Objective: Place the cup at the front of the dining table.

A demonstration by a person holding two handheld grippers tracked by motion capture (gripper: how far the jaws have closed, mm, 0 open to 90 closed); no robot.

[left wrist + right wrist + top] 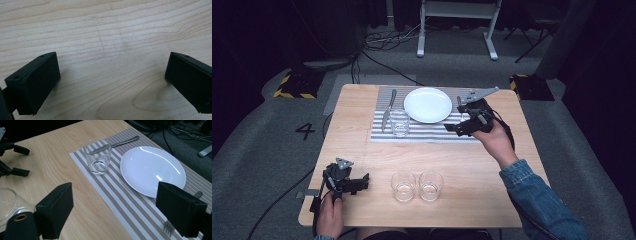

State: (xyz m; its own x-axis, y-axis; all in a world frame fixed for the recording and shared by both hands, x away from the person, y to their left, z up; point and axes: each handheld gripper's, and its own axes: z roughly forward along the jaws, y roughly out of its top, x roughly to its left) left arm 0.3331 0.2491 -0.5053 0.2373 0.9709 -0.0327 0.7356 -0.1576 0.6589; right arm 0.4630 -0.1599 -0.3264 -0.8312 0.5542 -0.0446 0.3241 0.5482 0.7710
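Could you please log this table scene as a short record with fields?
surface: light wooden table
mat: grey striped placemat at the far side
plate: round white plate on the mat
knife: metal knife on the mat, left of the plate
fork: metal fork on the mat, right of the plate, partly hidden
glass on mat: clear tumbler
glasses near edge: two clear tumblers, side by side
left gripper: open, over bare wood
right gripper: open, above the mat
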